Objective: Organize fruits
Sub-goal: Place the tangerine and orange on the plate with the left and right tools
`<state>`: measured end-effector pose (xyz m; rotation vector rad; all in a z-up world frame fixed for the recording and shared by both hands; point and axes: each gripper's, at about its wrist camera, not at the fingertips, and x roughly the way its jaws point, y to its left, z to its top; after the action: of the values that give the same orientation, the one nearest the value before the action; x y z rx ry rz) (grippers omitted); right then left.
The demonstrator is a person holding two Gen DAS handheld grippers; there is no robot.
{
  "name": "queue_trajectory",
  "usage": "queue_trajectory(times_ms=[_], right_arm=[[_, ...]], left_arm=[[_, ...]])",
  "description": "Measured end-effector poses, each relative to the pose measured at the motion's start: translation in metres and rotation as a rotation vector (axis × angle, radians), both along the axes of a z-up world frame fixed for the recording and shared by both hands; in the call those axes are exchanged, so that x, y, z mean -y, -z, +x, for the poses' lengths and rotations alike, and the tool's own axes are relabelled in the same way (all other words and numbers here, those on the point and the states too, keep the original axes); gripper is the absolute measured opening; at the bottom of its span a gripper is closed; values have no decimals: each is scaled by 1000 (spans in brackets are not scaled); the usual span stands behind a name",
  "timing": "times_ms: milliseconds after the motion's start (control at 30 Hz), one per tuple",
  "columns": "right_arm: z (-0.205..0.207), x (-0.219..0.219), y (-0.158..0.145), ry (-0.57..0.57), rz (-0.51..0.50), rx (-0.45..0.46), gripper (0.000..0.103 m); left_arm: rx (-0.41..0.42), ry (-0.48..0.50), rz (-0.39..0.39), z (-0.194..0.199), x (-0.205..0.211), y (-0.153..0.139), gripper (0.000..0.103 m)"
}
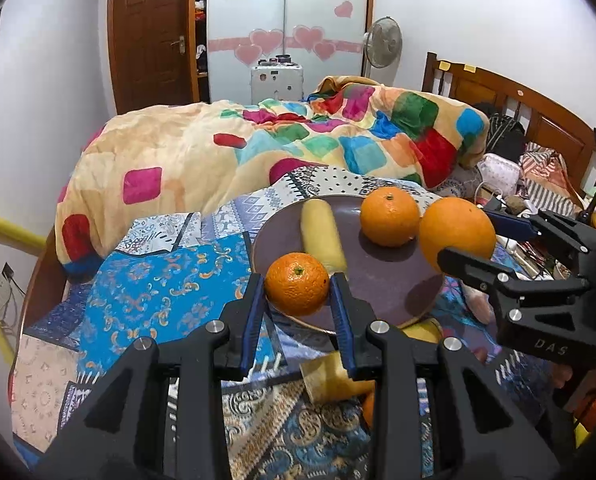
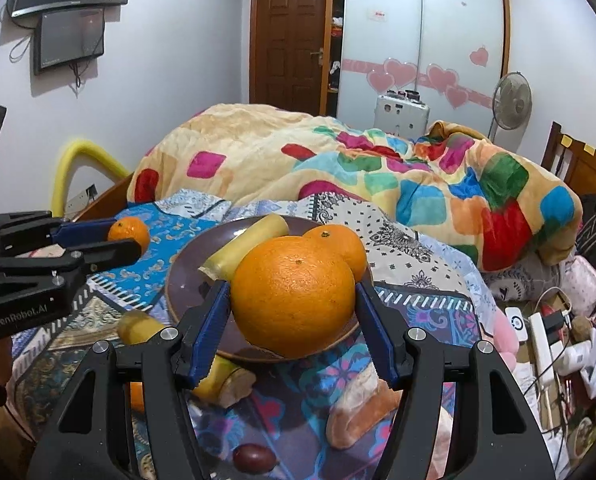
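Observation:
A dark purple plate [image 1: 381, 280] lies on the patterned bedcover; it also shows in the right wrist view [image 2: 186, 276]. On it lie a yellow banana piece [image 1: 321, 236] and an orange [image 1: 389, 216]. My left gripper [image 1: 298, 292] is shut on a small orange [image 1: 296, 284] above the plate's near rim. My right gripper [image 2: 292, 304] is shut on a large orange [image 2: 294, 300], held over the plate; it appears at the right of the left wrist view [image 1: 457, 232]. The left gripper with its orange [image 2: 129, 232] shows at the left of the right wrist view.
More fruit lies on the bedcover below the plate: banana pieces [image 2: 222, 380], another yellow piece [image 2: 138, 328], an orange [image 2: 137, 396], a dark plum-like fruit [image 2: 254, 458]. A colourful quilt [image 1: 258, 148] is heaped behind. Cables and clutter [image 2: 549, 336] lie at the right.

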<state>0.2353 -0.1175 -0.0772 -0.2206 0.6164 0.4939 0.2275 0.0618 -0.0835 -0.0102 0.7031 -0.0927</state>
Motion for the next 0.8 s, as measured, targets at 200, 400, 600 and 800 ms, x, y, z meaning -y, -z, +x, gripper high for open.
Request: queue_trajectory(times_ms=[200, 400, 600, 800], right_arm=[[11, -5, 9, -4, -29, -12, 60], [25, -10, 20, -24, -47, -50, 60], [29, -15, 21, -50, -30, -69, 60], [32, -21, 29, -84, -39, -99, 61]], left_arm=[[-39, -7, -9, 20, -5, 14, 33], [-97, -17, -26, 41, -11, 30, 33], [-136, -18, -45, 56, -13, 39, 33], [-142, -19, -48, 62, -11, 41, 33]])
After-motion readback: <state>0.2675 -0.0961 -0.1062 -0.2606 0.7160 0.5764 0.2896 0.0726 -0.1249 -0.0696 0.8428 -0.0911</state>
